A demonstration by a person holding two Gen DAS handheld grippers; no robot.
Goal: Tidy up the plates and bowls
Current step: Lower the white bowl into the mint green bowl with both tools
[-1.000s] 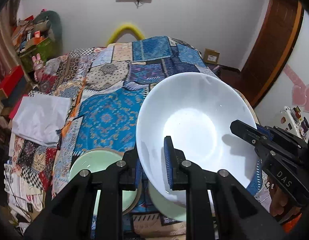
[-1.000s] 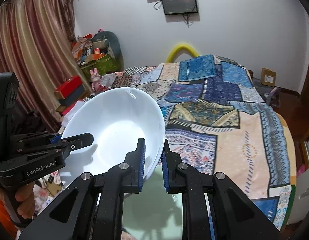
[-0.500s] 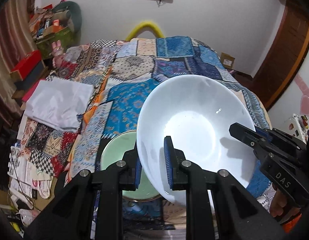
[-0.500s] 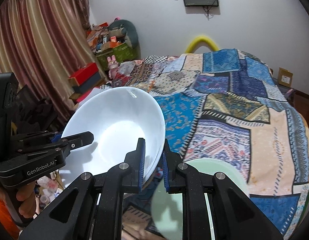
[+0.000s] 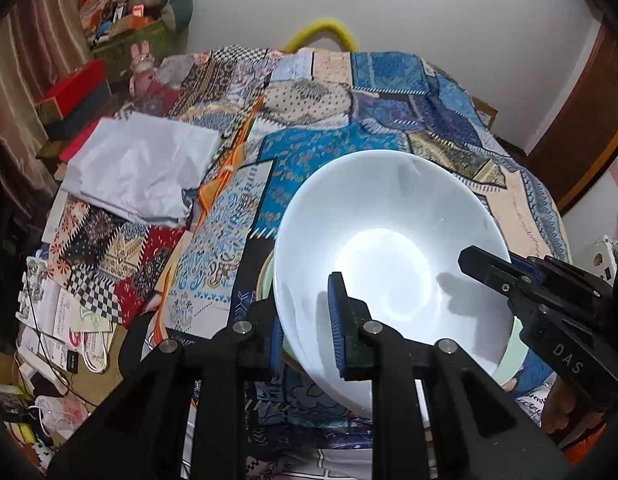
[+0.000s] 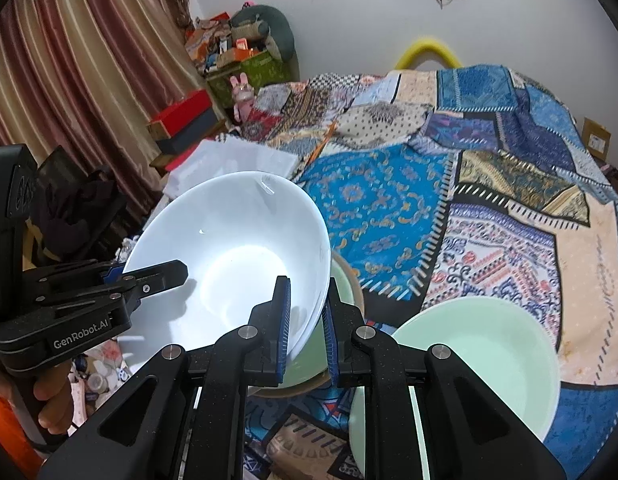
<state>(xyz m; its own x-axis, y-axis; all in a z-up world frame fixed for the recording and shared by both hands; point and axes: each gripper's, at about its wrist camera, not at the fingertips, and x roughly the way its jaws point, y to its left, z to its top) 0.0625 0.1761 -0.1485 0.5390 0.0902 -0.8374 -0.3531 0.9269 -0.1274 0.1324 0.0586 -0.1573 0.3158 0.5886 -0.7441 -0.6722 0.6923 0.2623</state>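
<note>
A large white bowl is held in the air over the bed, tilted, by both grippers. My left gripper is shut on its near-left rim. My right gripper is shut on its right rim, and it shows at the right of the left wrist view. The white bowl hangs just above a pale green bowl with a tan rim, mostly hidden under it. A second pale green bowl sits on the quilt to the right.
A patchwork quilt covers the bed. Folded white cloth lies at the left edge. Papers and cables litter the floor on the left. Red boxes and curtains stand beyond.
Both grippers have carried the white bowl leftward and down over the tan-rimmed green bowl. The second green bowl now shows fully on the right.
</note>
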